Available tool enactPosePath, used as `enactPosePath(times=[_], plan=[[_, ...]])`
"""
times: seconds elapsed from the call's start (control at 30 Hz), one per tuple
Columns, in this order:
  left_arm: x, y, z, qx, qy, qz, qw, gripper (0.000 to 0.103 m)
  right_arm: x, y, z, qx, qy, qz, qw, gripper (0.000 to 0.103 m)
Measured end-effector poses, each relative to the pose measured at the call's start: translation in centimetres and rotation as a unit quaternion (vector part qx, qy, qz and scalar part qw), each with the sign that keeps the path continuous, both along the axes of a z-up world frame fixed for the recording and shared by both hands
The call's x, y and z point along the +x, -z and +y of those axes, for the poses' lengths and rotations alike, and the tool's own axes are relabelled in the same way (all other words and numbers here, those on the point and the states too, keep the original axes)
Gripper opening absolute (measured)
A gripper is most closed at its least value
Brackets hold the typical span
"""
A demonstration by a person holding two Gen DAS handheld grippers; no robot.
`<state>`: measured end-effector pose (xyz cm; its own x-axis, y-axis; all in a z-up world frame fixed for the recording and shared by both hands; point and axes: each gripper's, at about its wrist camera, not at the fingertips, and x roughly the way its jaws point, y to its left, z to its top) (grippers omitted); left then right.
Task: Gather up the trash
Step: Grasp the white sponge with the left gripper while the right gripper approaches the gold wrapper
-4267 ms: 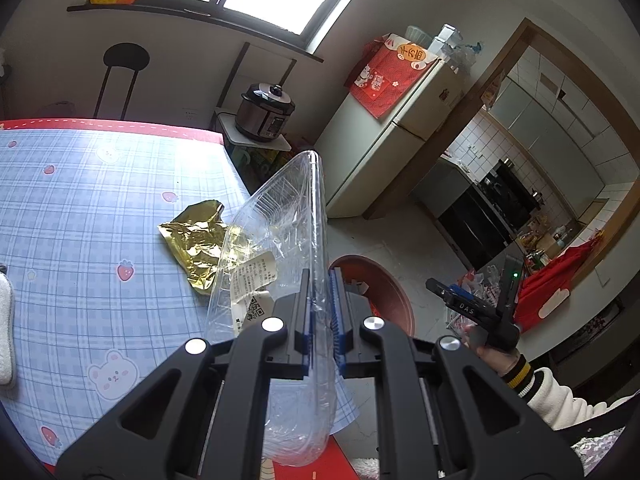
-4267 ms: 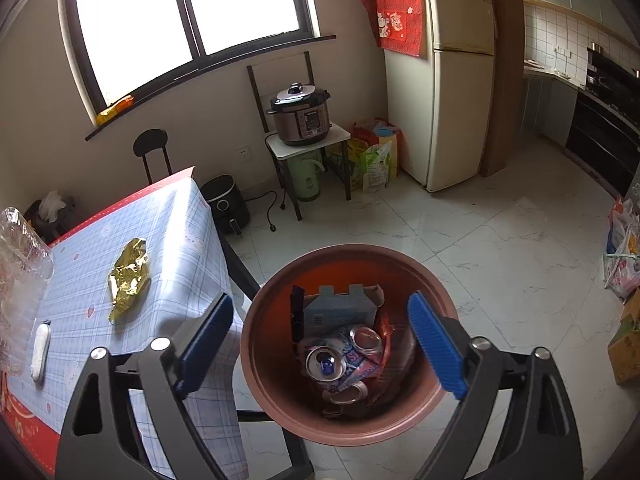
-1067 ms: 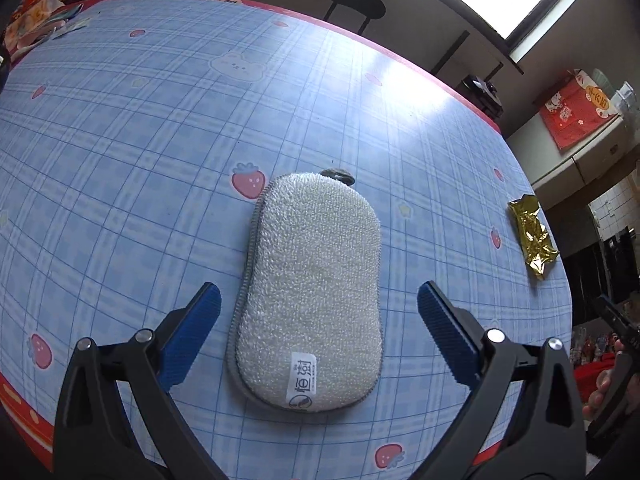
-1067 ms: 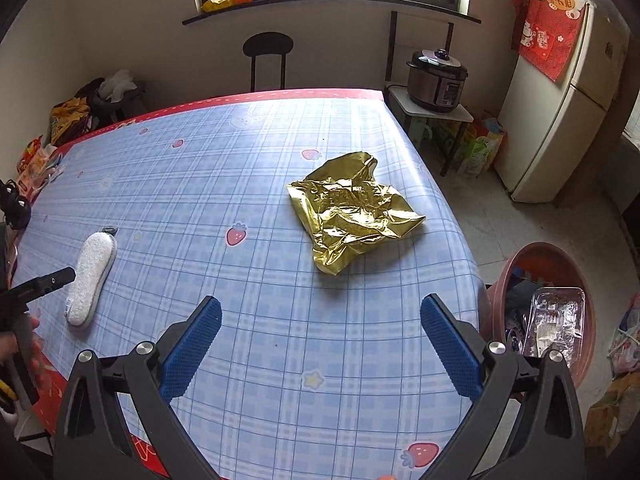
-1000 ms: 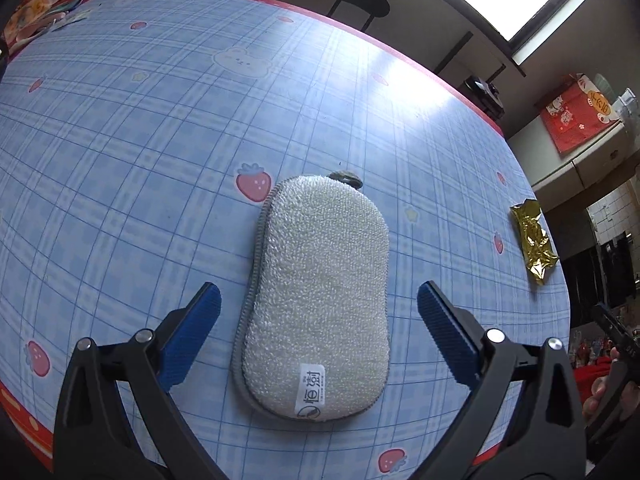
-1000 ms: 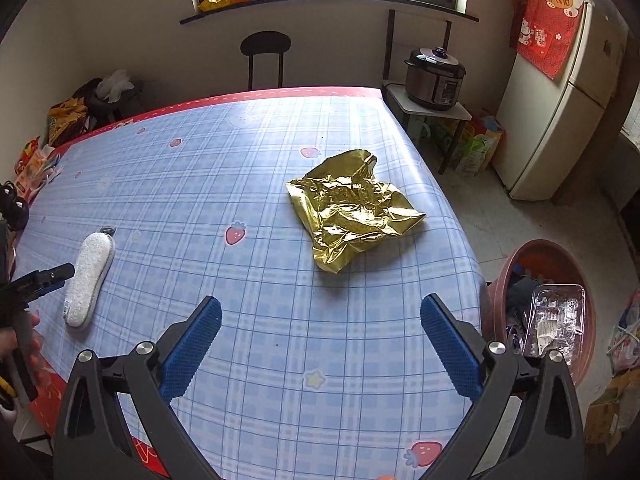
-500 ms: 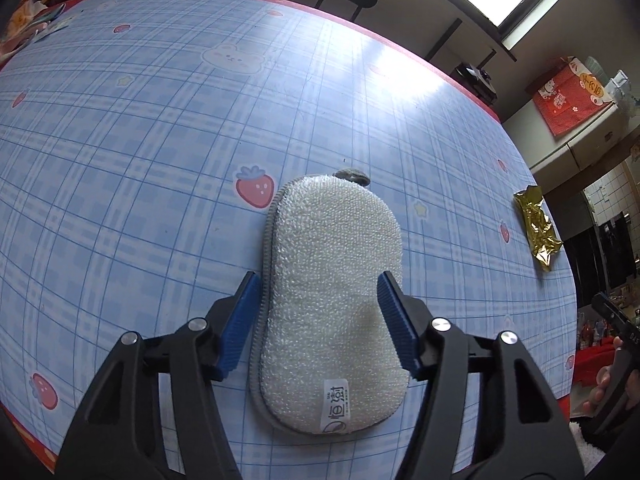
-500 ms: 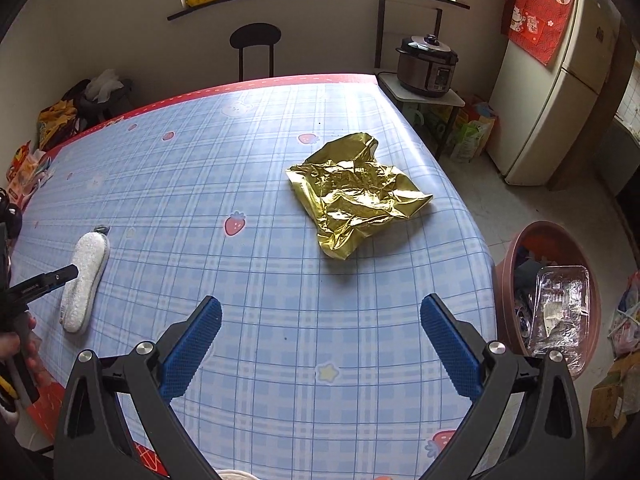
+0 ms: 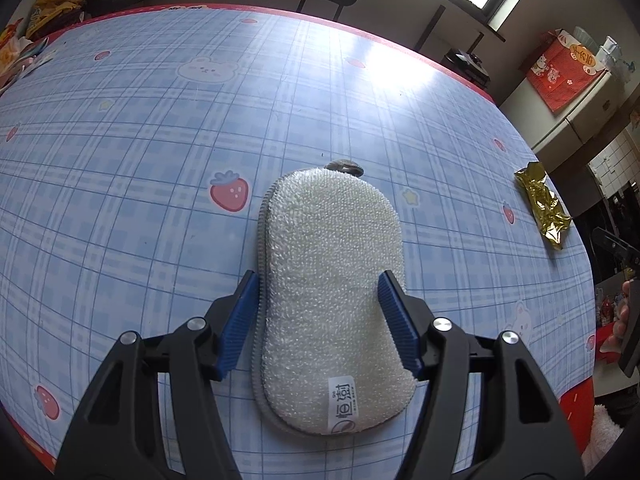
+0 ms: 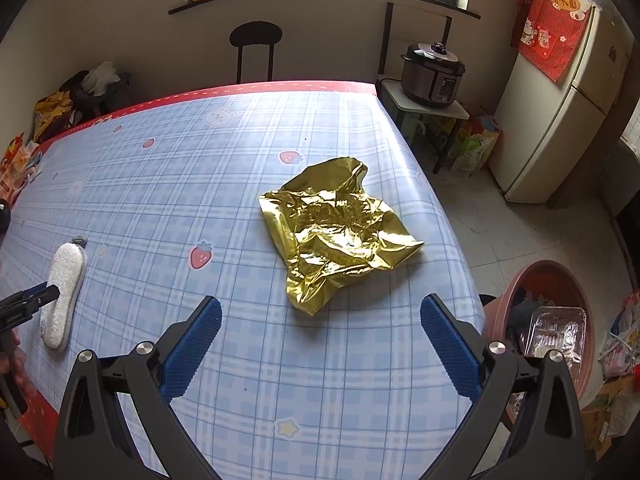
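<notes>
Gold foil wrapper (image 10: 338, 232): crumpled, flat on the tabletop (image 10: 168, 184) near its right edge, toward the far right corner; untouched, not yet collected.
Clear plastic tray (image 10: 554, 334): already in the basin, on top of other rubbish.
Basin (image 10: 536, 276): reddish-brown, on the floor just off the tabletop's right edge; partly filled.
White scrubbing pad (image 9: 332, 292): lying lengthwise near the tabletop's near left corner, label end nearest; small grey loop at its far end.
Left gripper (image 9: 318, 314): blue pads pinching the pad across its width, sides visibly squeezed in; pad not lifted off the cloth.
Right gripper (image 10: 320, 338): spread wide, empty, hovering above the tabletop short of the wrapper, wrapper lined up between its fingers.
Progress: judged well along; tray binned, wrapper outstanding, pad gripped.
Remaining: wrapper to be picked up and carried over the right edge into the basin.
</notes>
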<state>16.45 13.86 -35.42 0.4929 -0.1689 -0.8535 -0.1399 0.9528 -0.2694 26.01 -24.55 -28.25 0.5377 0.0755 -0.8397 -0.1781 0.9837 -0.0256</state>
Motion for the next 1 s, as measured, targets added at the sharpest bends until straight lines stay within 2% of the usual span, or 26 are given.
enactPosePath(times=[0.13, 0.27, 0.43, 0.73, 0.87, 1.0], plan=[[0.0, 0.0, 0.1, 0.002, -0.001, 0.000, 1.0000, 0.062, 3.9, 1.2, -0.3, -0.014, -0.015, 0.003, 1.000, 0.098], [0.1, 0.1, 0.0, 0.005, -0.006, 0.004, 1.0000, 0.062, 7.7, 2.7, -0.1, -0.047, -0.018, 0.010, 0.999, 0.098], [0.2, 0.1, -0.1, 0.007, -0.011, 0.006, 0.9999, 0.063, 10.7, 4.8, 0.1, -0.059, -0.010, 0.031, 0.998, 0.098], [0.5, 0.1, -0.6, 0.013, -0.020, 0.011, 0.9997, 0.064, 11.6, 6.6, 1.1, -0.063, -0.020, 0.054, 0.996, 0.098], [0.5, 0.1, -0.8, 0.015, -0.022, 0.012, 0.9996, 0.064, 11.7, 7.1, 0.7, -0.032, -0.009, 0.068, 0.997, 0.098], [0.6, 0.2, -0.9, 0.016, -0.023, 0.013, 0.9995, 0.064, 11.1, 7.4, 1.2, -0.024, -0.019, 0.077, 0.997, 0.098]])
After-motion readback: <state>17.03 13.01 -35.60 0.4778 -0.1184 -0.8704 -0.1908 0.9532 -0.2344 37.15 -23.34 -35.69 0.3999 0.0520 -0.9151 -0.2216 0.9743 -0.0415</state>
